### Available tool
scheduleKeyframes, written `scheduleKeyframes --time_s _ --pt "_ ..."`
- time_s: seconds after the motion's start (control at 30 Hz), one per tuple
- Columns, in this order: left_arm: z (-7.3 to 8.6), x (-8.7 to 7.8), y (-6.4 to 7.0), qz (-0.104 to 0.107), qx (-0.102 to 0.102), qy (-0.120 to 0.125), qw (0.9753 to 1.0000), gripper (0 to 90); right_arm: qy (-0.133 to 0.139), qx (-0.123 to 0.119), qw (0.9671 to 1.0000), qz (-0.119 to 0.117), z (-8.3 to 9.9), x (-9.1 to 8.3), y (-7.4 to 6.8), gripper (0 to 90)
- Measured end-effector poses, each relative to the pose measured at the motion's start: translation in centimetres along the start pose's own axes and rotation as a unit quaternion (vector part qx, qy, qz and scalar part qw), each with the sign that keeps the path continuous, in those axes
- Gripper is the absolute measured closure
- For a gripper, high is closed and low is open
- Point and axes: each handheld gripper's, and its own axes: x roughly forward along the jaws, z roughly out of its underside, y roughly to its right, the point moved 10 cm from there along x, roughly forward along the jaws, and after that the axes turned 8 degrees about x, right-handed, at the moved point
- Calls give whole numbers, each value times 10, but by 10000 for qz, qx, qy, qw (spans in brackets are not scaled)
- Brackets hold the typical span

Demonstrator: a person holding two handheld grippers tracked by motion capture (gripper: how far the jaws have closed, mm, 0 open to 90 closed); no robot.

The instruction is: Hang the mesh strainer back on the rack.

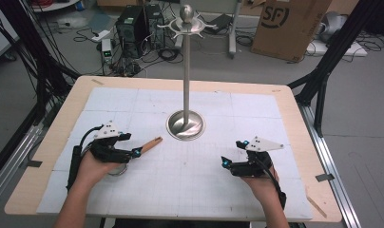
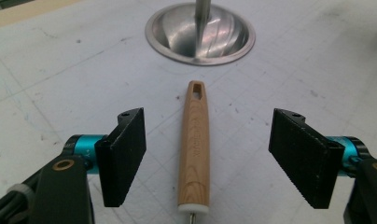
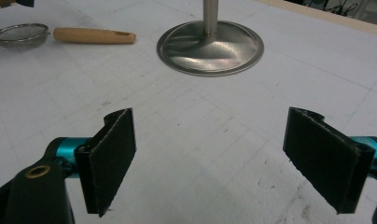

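A small mesh strainer (image 3: 21, 33) with a light wooden handle (image 1: 151, 143) lies on the white mat, left of centre. Its handle end points toward the round base (image 1: 185, 126) of a tall metal hook stand (image 1: 186, 71). My left gripper (image 1: 133, 146) is open and low over the mat. In the left gripper view the handle (image 2: 195, 140) lies between the two black jaws of the left gripper (image 2: 213, 156) and touches neither. My right gripper (image 1: 232, 153) rests at the front right, open; in its own view the right gripper (image 3: 214, 158) has only bare mat between its pads.
The stand's base (image 2: 200, 35) lies just beyond the handle tip. The mat covers most of the wooden table (image 1: 294, 123). On the floor behind are a cardboard box (image 1: 290, 23), computer towers (image 1: 133, 23) and cables. Black frame legs (image 1: 323, 71) flank the table.
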Motion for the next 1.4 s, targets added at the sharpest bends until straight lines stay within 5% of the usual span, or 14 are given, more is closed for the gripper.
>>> scheduleKeyframes --time_s 0.33,0.6,0.9,1.17,1.4 --pt "16 7 -3 -87 187 -525 9984 385 -40 -11 10000 10 2 0 -1 161" --pt "31 17 1 -11 364 -1053 9938 467 -53 -4 10000 9 2 1 -2 161" --pt "41 21 4 239 267 -1365 9900 590 -49 20 10000 11 2 0 -1 161" --pt "42 24 2 432 249 -1698 9842 668 -60 28 10000 9 3 1 -2 161" --pt "39 28 3 519 317 -2167 9743 669 -8 30 10000 -1 0 -1 -1 161"
